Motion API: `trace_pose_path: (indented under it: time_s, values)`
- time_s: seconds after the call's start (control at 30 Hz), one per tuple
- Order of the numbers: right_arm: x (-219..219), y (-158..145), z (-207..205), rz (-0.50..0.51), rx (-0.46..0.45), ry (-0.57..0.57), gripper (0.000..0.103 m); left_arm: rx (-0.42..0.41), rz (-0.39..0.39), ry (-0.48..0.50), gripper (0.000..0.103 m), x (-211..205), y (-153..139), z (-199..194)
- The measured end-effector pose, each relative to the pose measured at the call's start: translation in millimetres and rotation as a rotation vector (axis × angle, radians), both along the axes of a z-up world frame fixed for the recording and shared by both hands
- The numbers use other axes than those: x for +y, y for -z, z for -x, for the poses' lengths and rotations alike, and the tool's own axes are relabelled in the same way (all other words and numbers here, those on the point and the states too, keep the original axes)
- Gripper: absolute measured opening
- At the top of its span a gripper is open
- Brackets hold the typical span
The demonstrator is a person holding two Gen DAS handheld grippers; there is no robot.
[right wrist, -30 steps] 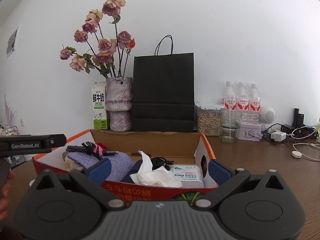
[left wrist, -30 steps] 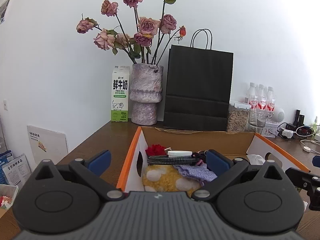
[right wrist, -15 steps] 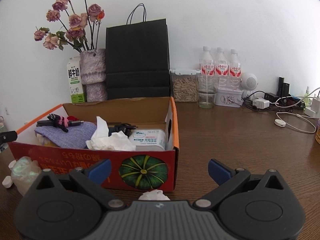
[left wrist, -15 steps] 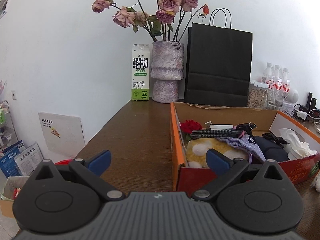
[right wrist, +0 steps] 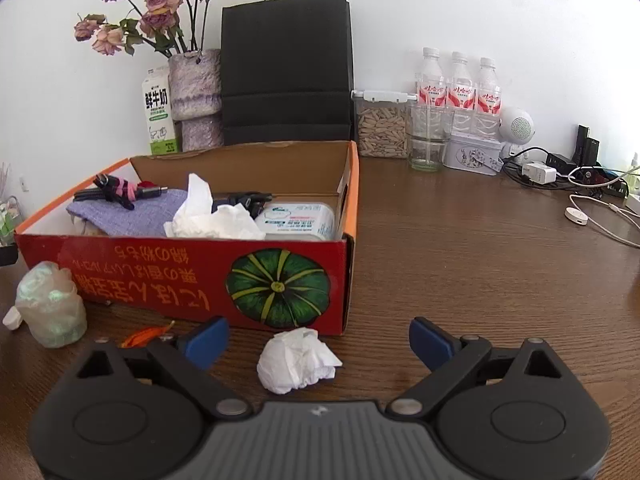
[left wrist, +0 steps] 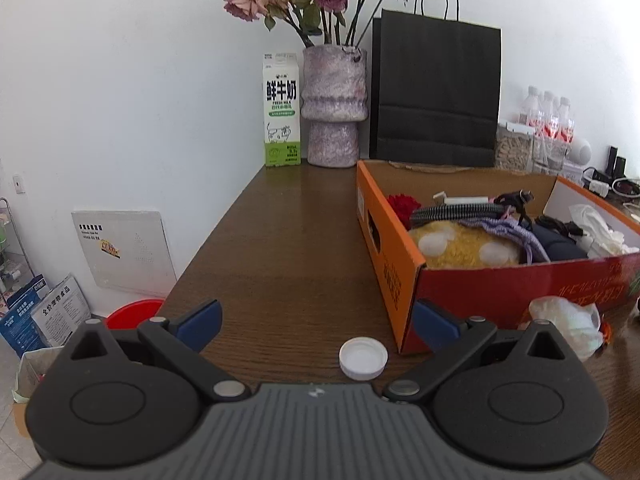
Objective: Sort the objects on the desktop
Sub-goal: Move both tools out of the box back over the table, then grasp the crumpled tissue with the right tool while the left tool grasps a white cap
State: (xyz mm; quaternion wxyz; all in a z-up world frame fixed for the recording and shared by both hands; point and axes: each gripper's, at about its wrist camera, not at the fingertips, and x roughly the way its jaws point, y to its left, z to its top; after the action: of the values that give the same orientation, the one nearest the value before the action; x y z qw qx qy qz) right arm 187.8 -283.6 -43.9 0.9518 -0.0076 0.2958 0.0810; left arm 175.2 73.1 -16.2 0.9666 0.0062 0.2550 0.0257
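A red and orange cardboard box on the brown table holds a yellow plush, purple cloth, cables, tissue and a wipes pack. A white bottle cap lies by the box's near left corner, between the wide-open fingers of my left gripper. A crumpled white tissue lies in front of the box, between the fingers of my right gripper. Those jaws are closing and the pads stand clear of the tissue. A crumpled plastic bag and an orange scrap lie nearby.
Along the back wall stand a milk carton, a vase of dried roses, a black paper bag, a seed jar, a glass and water bottles. Chargers and cables lie far right. The table's left edge drops to a red bucket.
Both grippers have tipped down toward the table. The left one shifted left off the box and the cap came into view. The right one now frames the tissue, its jaws slightly narrower.
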Motion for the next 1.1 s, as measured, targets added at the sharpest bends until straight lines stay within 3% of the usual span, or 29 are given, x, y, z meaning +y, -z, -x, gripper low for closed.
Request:
trace_pose_path:
  time_s: [0.13,0.2,0.47,0.73,0.83,0.87,0.9,1.1]
  values:
    - [-3.3,1.6,0.9,-0.008,0.016,0.004,0.092,0.08,-0.015,0.009,0.103,2.6,10.7,-6.4]
    - [-4.8,2.4,0.6,-0.009,0.025,0.008,0.081,0.093,-0.013,0.025,0.103,1.7,12.8,-6.8]
    - [-5.4,5.0,-0.4,-0.008,0.053,0.003,0.069,0.14,-0.035,0.029,0.101,-2.5,19.3,-12.5]
    - [-2.5,4.4,1.4,0.005,0.045,-0.01,0.054,0.139,-0.001,0.08,0.064,-3.9,20.1,-13.1]
    - [-2.6,4.0,2.1,0.006,0.041,-0.011,0.04,0.131,0.005,0.106,0.043,-6.3,19.4,-11.2]
    - [-2.4,3.8,2.0,0.005,0.039,-0.01,0.032,0.129,0.01,0.116,0.029,-6.8,19.0,-10.4]
    - [-2.9,3.8,1.9,0.001,0.038,-0.01,0.022,0.128,0.009,0.118,0.029,-7.7,18.7,-10.1]
    - [-3.7,4.0,1.7,-0.015,0.036,-0.015,0.02,0.125,0.031,0.083,0.029,-0.8,18.2,-11.1]
